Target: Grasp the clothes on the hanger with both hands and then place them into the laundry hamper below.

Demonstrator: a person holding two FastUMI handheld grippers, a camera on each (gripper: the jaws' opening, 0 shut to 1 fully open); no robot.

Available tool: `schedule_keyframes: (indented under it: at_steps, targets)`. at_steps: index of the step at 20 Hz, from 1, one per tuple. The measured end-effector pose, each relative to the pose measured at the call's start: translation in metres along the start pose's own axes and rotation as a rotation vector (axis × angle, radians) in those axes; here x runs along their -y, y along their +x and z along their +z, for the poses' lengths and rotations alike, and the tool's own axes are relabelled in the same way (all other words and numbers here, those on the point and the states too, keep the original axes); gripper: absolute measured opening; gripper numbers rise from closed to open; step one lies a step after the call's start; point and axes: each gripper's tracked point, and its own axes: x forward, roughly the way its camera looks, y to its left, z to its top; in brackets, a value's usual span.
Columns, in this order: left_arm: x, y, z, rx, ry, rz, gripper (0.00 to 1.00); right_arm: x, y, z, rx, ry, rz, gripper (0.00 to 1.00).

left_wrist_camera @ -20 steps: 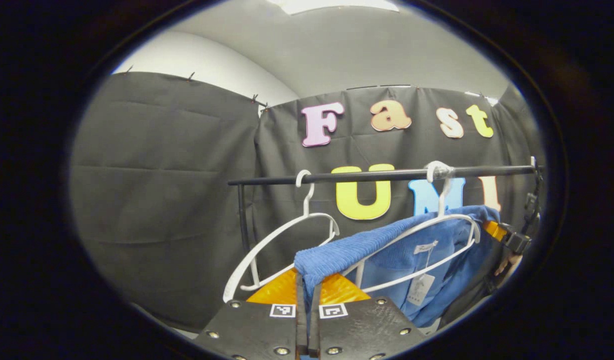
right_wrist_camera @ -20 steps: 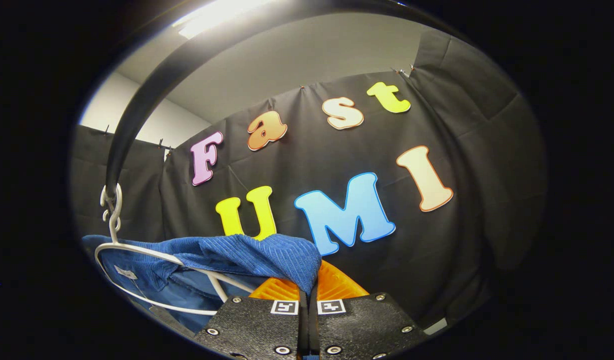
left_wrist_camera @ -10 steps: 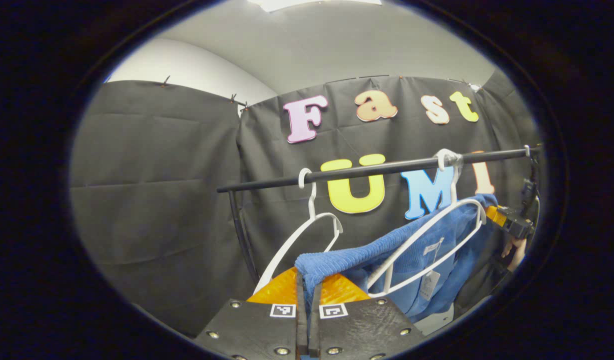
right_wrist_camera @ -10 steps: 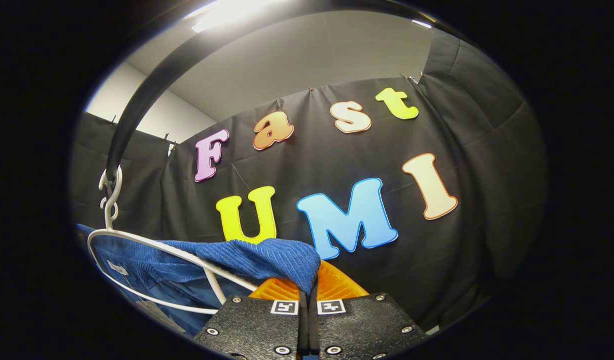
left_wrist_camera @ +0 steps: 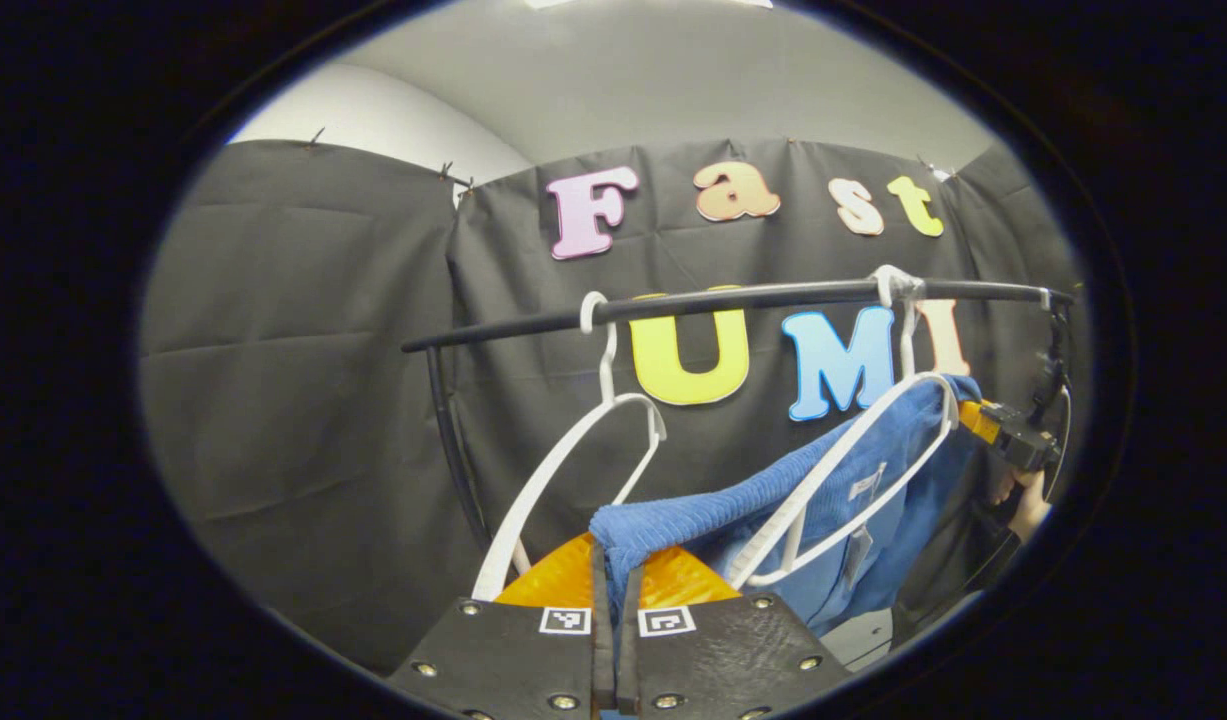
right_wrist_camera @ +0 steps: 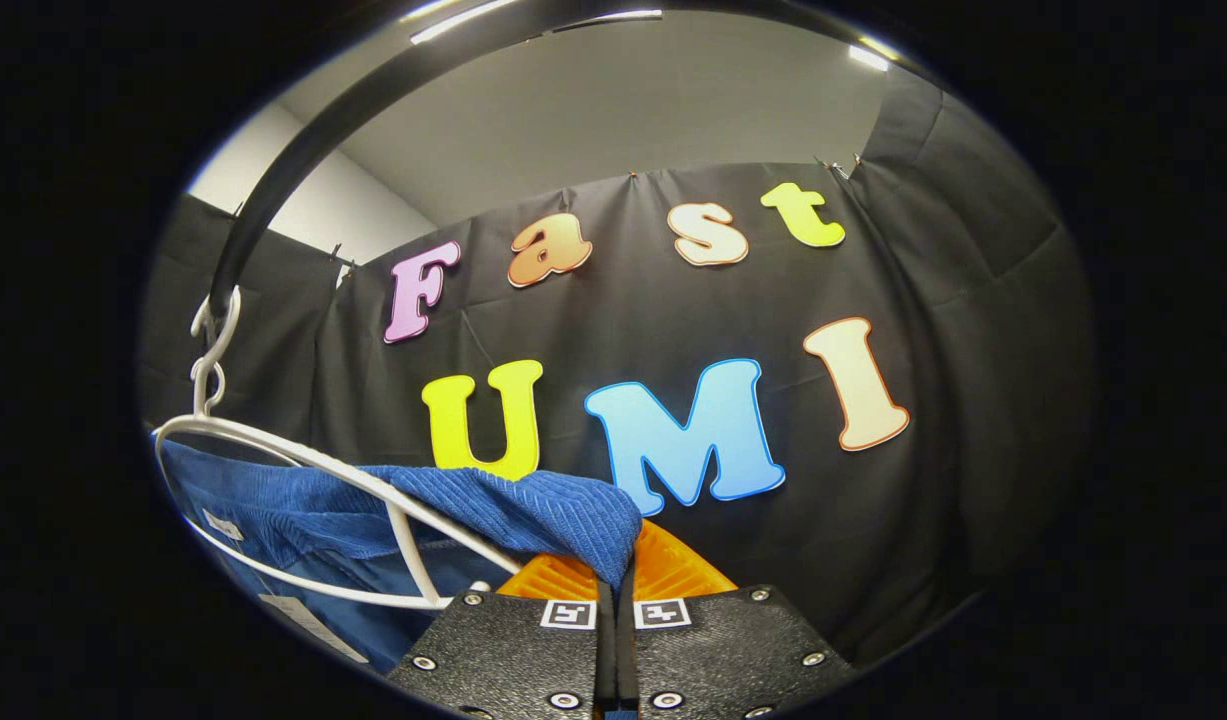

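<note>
While each shoulder end of the blue corduroy garment (left_wrist_camera: 773, 495) is pinched, its middle is draped over the white hanger (left_wrist_camera: 853, 470) that hooks on the black rail (left_wrist_camera: 733, 298). At the bottom of the left gripper view, the left hand-held gripper (left_wrist_camera: 613, 600) has its fingers pressed together on a fold of the cloth, which rises up and to the right toward the hanger. At the bottom of the right gripper view, the right hand-held gripper (right_wrist_camera: 613, 600) likewise pinches a fold of the garment (right_wrist_camera: 513, 510), which runs away to its left toward the hanger (right_wrist_camera: 303, 470). The garment's long axis therefore lies along the rail, stretched between the two grips, sagging toward the left one. Farther off in the left gripper view, the right hand-held gripper (left_wrist_camera: 1003, 435) sits at the far end. An empty white hanger (left_wrist_camera: 573, 470) hangs just beside. I judge the coming move must draw the cloth off the hanger before lowering; the hamper's position I cannot tell.
</note>
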Motion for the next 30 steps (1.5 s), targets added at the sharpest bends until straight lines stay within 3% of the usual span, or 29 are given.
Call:
schedule_keyframes:
  at_steps: [7,21,30]
  targets:
    - [0.001,0.011,-0.035,-0.065,-0.08,-0.014,0.03,0.001,0.001,-0.024,-0.045,-0.019,0.012,0.0]
    - [0.01,-0.006,-0.084,-0.152,-0.143,0.013,0.02,0.004,-0.016,-0.06,-0.125,-0.033,0.016,0.0]
    - [0.011,-0.04,-0.108,-0.161,-0.188,0.017,0.02,0.009,-0.071,-0.069,-0.176,-0.06,-0.003,0.0]
